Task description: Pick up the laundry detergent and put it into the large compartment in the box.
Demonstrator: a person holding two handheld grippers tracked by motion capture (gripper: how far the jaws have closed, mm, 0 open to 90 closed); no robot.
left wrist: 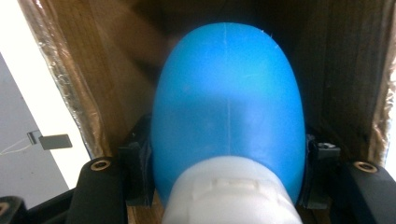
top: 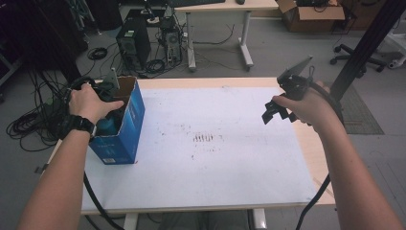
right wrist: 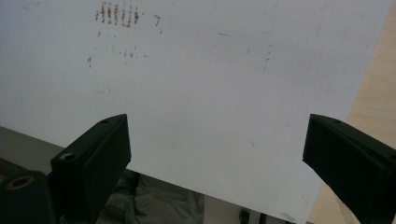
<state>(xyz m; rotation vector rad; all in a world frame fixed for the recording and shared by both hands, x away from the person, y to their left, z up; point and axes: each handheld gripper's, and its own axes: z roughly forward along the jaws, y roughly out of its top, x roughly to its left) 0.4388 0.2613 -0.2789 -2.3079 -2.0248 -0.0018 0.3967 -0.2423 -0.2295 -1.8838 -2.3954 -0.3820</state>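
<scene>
A blue cardboard box [top: 125,132] stands with its top open on the left side of the white-covered table [top: 225,163]. My left gripper [left wrist: 229,158] reaches down into the box and is shut on a blue plastic bottle [left wrist: 229,98] with a white cap [left wrist: 229,198]. Its black pads [left wrist: 137,172] press on both sides of the bottle just above the cap. From above, the bottle [top: 108,125] shows inside the box under my left hand. My right gripper [top: 275,112] hovers over the table's right side, and its jaws [right wrist: 217,140] stand wide open with nothing between them.
Brown stains [top: 203,138] mark the middle of the white sheet. A bare wooden strip [top: 317,158] runs along the table's right edge. Behind the table are computer towers [top: 134,43], floor cables [top: 28,124], a second desk [top: 220,7] and a black post [top: 364,48].
</scene>
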